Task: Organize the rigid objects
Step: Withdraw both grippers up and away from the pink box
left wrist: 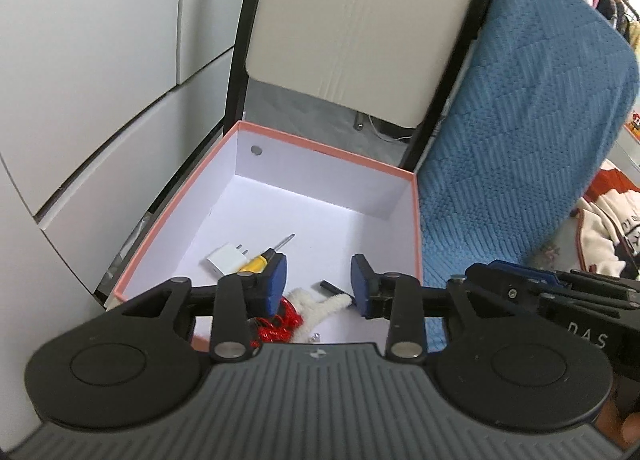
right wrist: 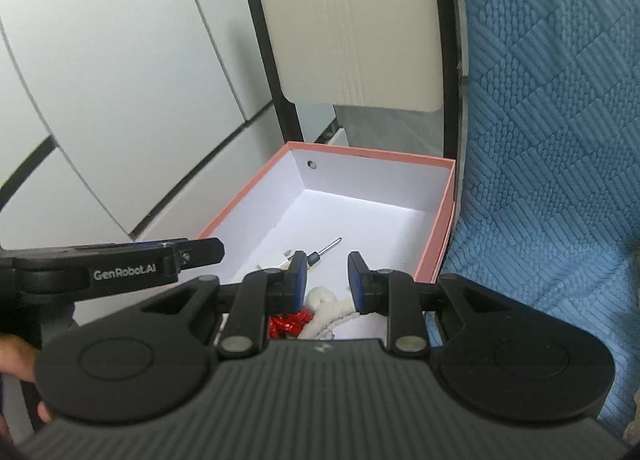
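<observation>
screwdriver in box, tip toward far wall

Counted in the left wrist view: one pink-rimmed cardboard box, holding one white plug adapter, one yellow-handled screwdriver, one small black stick, one fluffy white toy and one red tinsel bundle. Around it, one cream-backed chair and one blue knitted blanket. Two pairs of tongs, left and right.

A cream chair back stands between white cabinet doors and a blue quilted cover.
</observation>
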`<control>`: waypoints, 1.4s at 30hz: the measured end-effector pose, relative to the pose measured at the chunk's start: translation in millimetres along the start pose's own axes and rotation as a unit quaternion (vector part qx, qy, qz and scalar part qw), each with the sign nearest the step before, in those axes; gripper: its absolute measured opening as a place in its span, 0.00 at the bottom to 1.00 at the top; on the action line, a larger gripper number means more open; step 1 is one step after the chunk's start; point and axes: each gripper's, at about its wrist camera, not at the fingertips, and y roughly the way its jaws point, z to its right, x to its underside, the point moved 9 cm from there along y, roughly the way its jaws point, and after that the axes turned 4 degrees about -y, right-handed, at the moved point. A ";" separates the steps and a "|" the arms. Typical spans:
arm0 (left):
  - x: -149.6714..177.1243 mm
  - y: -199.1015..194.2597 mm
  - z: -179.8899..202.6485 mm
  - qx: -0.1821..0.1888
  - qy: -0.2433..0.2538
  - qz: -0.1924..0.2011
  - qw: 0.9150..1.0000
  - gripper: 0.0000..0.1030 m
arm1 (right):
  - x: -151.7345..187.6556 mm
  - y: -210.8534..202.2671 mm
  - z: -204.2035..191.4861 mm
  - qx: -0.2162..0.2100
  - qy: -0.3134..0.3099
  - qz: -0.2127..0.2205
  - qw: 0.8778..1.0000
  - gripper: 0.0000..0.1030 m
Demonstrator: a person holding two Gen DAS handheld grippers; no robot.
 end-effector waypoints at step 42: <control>69.2 -149.5 10.2 -0.048 0.000 0.050 0.998 0.97 | 54.6 -123.1 -1.8 0.004 -0.038 0.044 0.998 0.86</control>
